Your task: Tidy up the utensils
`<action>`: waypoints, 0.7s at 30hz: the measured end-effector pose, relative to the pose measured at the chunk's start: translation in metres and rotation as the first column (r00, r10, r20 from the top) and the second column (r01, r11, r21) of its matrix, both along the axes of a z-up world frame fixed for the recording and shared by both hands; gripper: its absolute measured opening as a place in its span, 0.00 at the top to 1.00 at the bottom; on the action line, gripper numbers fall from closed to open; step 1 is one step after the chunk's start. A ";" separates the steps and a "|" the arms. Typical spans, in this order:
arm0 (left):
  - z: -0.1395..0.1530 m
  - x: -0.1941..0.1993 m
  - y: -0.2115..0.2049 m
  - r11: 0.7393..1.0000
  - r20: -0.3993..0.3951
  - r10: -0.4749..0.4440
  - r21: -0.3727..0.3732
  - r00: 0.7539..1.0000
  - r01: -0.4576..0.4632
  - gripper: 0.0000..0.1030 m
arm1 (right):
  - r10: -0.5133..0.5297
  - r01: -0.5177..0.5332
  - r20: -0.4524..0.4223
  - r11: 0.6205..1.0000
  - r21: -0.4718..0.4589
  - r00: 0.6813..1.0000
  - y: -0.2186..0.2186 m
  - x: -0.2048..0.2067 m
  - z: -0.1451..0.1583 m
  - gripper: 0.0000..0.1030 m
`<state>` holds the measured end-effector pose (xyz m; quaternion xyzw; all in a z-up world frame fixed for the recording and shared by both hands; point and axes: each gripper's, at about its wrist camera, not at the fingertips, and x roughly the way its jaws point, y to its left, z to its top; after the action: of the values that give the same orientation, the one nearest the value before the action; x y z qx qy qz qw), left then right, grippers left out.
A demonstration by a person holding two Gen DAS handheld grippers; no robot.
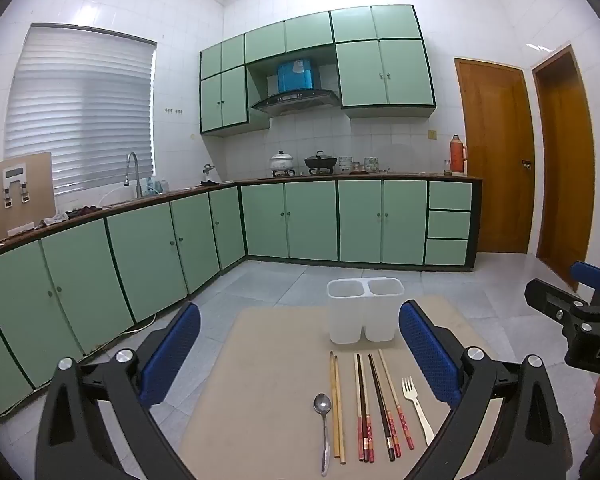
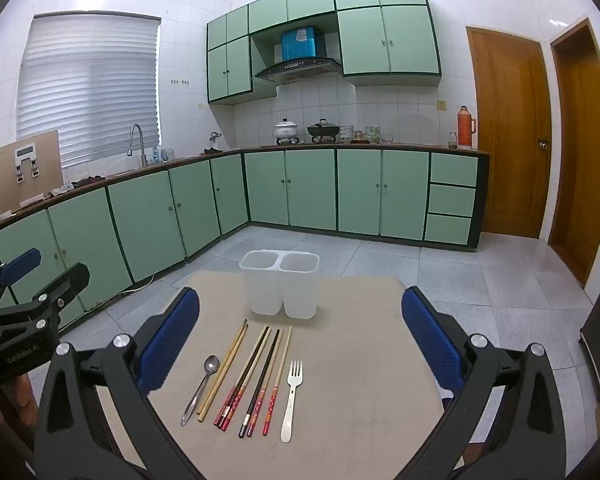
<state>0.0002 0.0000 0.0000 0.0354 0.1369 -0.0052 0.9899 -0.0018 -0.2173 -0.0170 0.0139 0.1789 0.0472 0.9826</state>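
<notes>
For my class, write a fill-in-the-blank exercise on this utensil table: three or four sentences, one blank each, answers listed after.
1. The white holder at the far end of the table has ____ compartments, both empty.
2. The spoon lies at the ____ end of the utensil row.
3. The utensil at the opposite end is a white ____.
4. The left gripper and the right gripper both have their jaws ____, holding nothing.

Missing words: two; left; fork; open
</notes>
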 end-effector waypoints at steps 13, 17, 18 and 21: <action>-0.004 0.002 0.002 1.000 0.005 0.007 0.004 1.000 -0.007 0.06 | 0.000 0.000 0.006 1.000 -0.001 1.000 0.000 0.000 0.000 0.05; -0.009 0.006 0.003 1.000 0.005 0.009 0.002 1.000 -0.009 0.06 | 0.000 0.000 0.007 1.000 0.001 1.000 0.000 0.000 0.000 0.05; -0.009 0.004 0.004 1.000 0.006 0.009 0.000 1.000 -0.009 0.06 | 0.000 0.000 0.007 1.000 0.001 1.000 0.000 0.000 0.000 0.05; -0.003 0.002 0.003 1.000 0.007 0.010 -0.001 1.000 -0.010 0.06 | 0.000 0.000 0.007 1.000 0.001 1.000 0.000 0.000 0.000 0.05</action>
<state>0.0025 0.0032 -0.0029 0.0341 0.1336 -0.0003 0.9904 -0.0017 -0.2173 -0.0174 0.0142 0.1756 0.0474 0.9832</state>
